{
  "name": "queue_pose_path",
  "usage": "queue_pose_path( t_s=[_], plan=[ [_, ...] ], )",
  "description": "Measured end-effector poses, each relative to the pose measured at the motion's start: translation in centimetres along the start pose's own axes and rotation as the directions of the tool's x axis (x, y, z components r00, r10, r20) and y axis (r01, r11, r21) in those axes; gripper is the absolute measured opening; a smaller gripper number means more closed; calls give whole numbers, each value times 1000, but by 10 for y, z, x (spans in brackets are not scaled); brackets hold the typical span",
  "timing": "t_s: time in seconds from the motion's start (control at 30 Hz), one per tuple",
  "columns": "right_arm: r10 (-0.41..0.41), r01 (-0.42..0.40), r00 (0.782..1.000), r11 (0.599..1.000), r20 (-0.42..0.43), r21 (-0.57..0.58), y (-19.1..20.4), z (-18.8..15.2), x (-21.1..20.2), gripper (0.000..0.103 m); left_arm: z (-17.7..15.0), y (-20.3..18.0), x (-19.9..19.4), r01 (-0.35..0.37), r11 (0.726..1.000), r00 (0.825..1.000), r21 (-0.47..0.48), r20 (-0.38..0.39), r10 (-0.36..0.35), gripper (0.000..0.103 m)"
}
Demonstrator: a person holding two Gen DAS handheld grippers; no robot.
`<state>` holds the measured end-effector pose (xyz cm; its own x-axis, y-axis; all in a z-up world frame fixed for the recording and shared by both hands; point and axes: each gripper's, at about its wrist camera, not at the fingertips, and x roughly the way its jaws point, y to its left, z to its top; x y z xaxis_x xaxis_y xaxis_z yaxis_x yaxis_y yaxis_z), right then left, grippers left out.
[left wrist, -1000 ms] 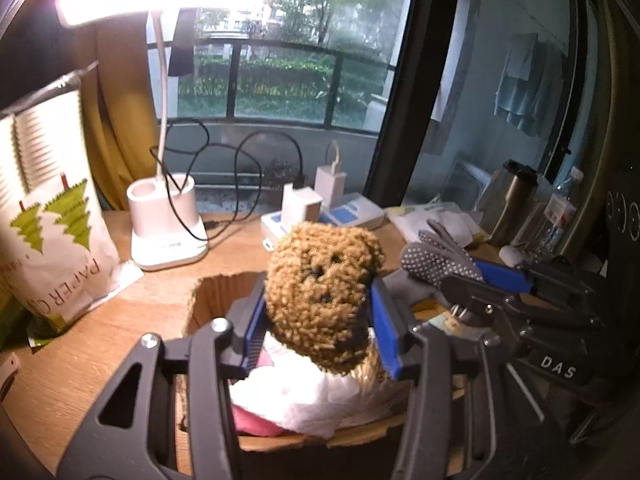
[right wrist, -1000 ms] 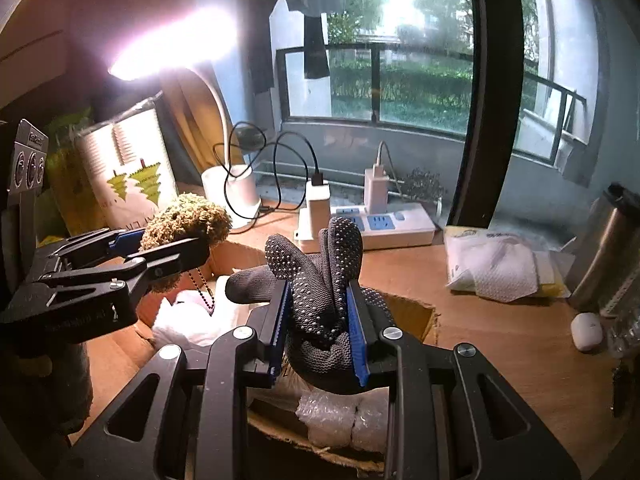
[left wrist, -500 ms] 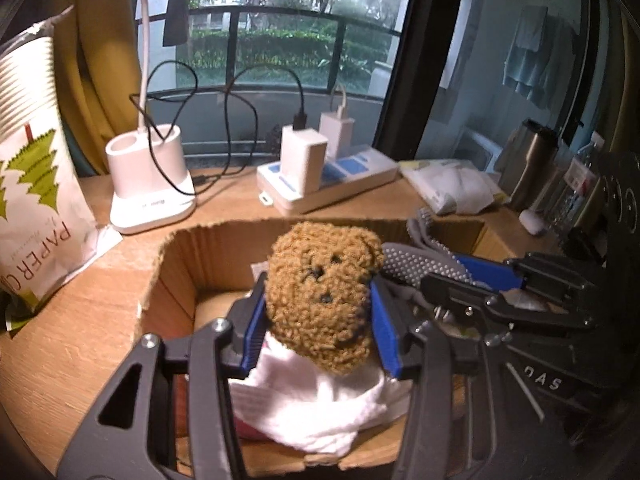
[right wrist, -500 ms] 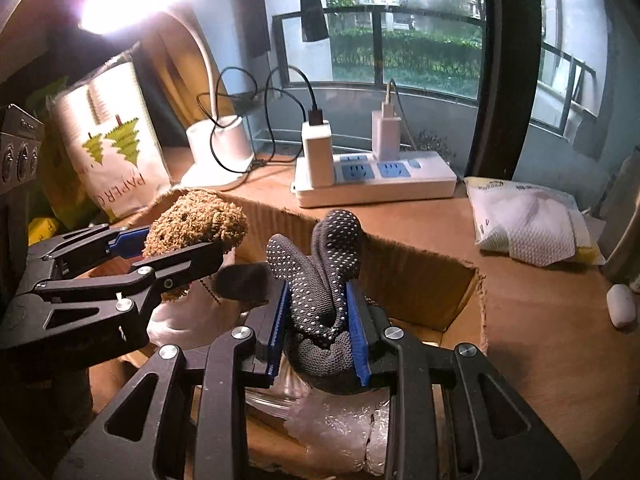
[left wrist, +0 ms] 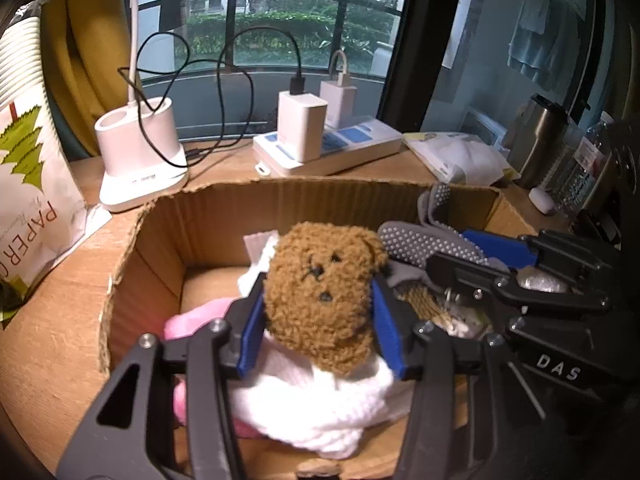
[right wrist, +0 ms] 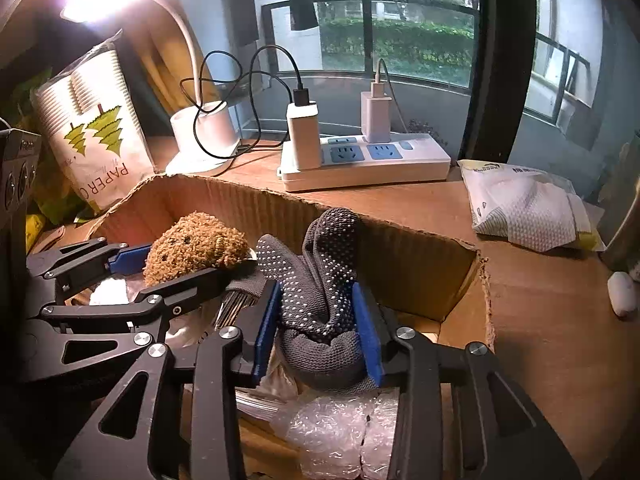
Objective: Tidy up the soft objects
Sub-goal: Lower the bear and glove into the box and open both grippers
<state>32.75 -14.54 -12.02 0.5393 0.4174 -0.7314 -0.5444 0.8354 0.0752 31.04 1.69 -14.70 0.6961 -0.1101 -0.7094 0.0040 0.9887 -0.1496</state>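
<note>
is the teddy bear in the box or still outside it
In. The teddy bear, clamped by the left tongs, sits below the cardboard box rim, over white and pink cloth; released or not, cannot tell.

The bear's (left wrist: 324, 300) lower body is hidden under white knit and the left gripper (left wrist: 320, 320), the glove's (right wrist: 320, 280) cuff sinks behind blue pads, the bag's (left wrist: 28, 184) print is cut by the left edge, and the bottle's (left wrist: 580, 168) label is unreadable.
</note>
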Motion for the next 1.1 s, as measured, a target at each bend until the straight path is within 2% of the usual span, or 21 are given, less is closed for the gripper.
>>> queue_pose_path(
  t_s=[0.17, 0.33, 1.1],
  plan=[
    [-7, 7, 1000, 1000, 14, 1, 1, 1, -9, 47, 2, 0, -8, -6, 1000, 1000, 0, 11, 6, 52],
    [-21, 21, 999, 1000, 42, 6, 2, 1, -26, 53, 4, 1, -21, -16, 1000, 999, -8, 38, 16, 69],
    [-70, 71, 986, 997, 150, -3, 28, -11, -111, 54, -11, -6, -117, -21, 1000, 986, -11, 164, 23, 73]
  ],
)
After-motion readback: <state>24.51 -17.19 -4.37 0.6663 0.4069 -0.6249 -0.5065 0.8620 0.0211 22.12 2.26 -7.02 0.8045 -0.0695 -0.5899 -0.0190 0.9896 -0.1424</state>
